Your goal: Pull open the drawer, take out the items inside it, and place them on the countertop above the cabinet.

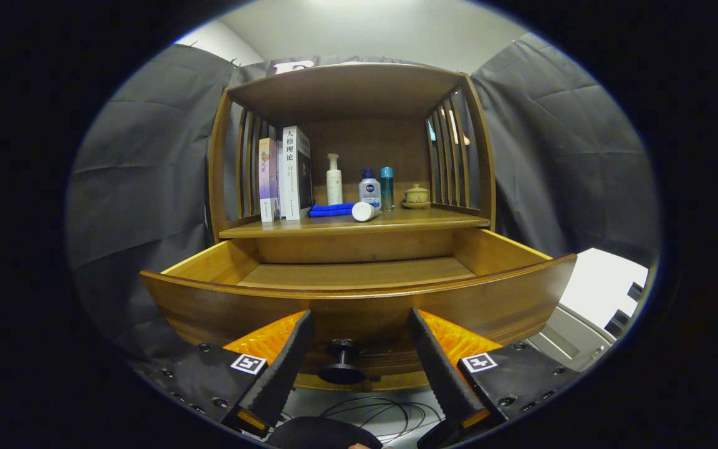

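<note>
Gripper view: drawer out and looking bare, items up on the countertop

Shows the curved brown wooden drawer pulled well out of the wooden cabinet, so counts the opening step as done. Finds nothing on the visible part of the pale wooden drawer floor, from the middle to the far wall; cannot check the nearest strip, hidden behind the drawer front.

Places the likely drawer contents on the brown wooden countertop above: a small white cylindrical container lying on its side at the near edge, touching or just beside a folded blue cloth to its left. Cannot tell from this moment alone which of the things up there came out of the drawer. Farther back, lists:
- a row of upright books at the left
- a tall white pump bottle
- a short white bottle with a blue cap
- a slim teal bottle
- a small lidded ceramic pot on a saucer at the right

Holds the gripper low and near, in front of the drawer, fingers spread wide and gripping nothing. Puts the round dark drawer knob between the fingers, clear of both.

Judges the task at or close to its end: drawer open, countertop loaded, nothing seen left to lift, barring something tucked out of sight behind the front panel.
</note>
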{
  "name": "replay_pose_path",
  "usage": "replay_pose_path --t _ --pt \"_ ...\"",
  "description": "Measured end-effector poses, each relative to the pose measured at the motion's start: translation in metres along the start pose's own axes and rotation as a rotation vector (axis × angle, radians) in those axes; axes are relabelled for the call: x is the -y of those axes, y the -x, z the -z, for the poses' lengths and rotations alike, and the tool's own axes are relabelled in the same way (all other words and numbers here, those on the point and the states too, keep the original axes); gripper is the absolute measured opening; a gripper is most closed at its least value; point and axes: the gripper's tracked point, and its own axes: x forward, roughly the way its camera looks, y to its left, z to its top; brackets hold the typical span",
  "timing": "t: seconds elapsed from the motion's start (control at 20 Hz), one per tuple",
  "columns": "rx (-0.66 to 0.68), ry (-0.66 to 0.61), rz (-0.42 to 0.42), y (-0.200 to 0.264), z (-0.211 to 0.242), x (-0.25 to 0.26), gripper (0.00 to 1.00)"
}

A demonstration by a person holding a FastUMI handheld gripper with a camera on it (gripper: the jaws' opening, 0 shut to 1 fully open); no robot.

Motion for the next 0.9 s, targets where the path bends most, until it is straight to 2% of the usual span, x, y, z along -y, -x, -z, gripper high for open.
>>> replay_pose_path --t 0.9 --pt "-0.060 -0.070 -0.018 -0.062 -0.013 -0.006 0.96"
